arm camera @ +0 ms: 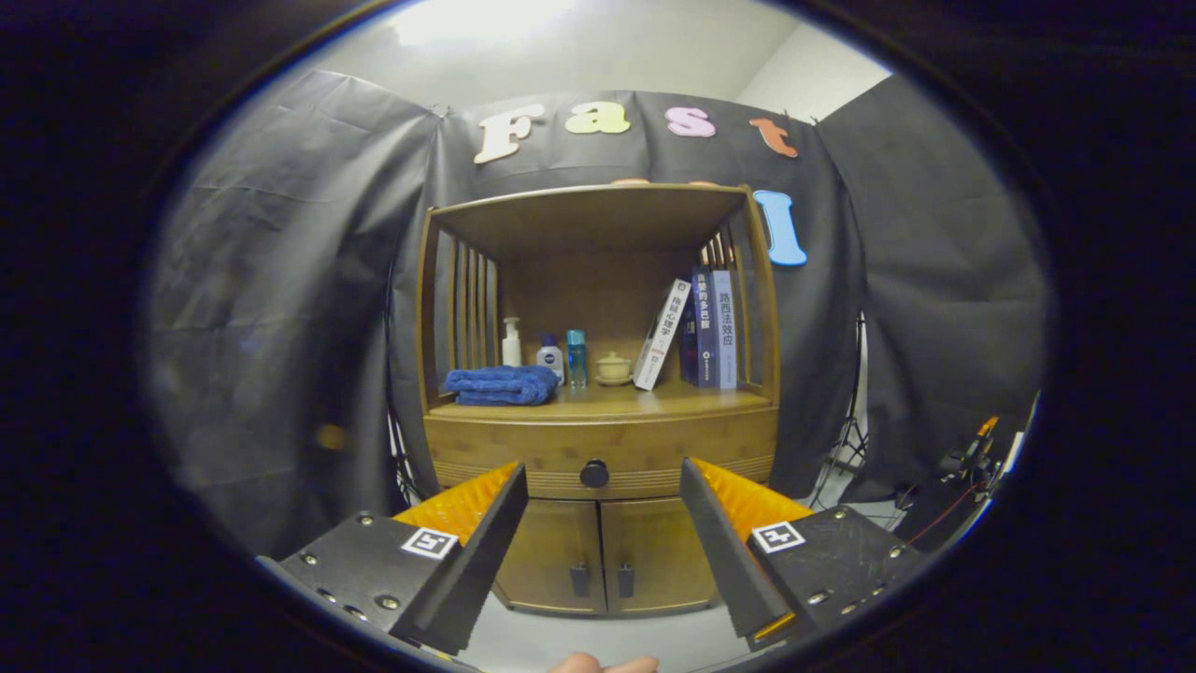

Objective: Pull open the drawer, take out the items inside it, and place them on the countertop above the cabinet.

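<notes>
A wooden cabinet (598, 411) stands ahead against the booth wall. Its drawer (523, 444) is shut, with a dark round knob (594, 474) in the middle of the front. My gripper (603, 477) is open, some way back from the cabinet, and the knob appears between the fingertips. Nothing is held. The countertop (654, 400) above the drawer carries a folded blue towel (500, 384), three small bottles (549, 358), a small lidded cup (613, 367) and a few leaning books (696, 329). The drawer's contents are hidden.
Two lower cabinet doors (603, 553) with dark handles sit under the drawer. A shelf roof and slatted sides enclose the countertop. A tripod leg (848, 439) and cables stand to the cabinet's right. A fingertip (603, 665) shows below the gripper.
</notes>
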Available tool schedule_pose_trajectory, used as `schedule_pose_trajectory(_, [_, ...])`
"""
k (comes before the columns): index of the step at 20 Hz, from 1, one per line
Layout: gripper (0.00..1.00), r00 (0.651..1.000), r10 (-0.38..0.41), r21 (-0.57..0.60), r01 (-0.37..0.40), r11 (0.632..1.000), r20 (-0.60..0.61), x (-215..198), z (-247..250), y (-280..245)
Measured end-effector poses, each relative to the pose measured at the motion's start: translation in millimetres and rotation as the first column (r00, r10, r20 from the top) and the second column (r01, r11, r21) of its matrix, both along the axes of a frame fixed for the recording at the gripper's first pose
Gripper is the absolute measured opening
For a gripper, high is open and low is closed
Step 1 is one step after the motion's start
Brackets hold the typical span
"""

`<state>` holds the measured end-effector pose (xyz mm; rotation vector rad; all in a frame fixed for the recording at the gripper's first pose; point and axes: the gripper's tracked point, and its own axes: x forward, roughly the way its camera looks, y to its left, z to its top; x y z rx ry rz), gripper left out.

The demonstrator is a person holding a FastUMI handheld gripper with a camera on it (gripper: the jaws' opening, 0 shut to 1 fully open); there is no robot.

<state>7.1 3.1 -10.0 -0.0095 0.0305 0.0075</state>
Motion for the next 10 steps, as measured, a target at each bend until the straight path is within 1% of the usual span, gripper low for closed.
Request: schedule_pose_trajectory(10, [0.99, 0.998, -0.028, -0.025, 0.026, 0.999, -0.051, 17, -19, -6])
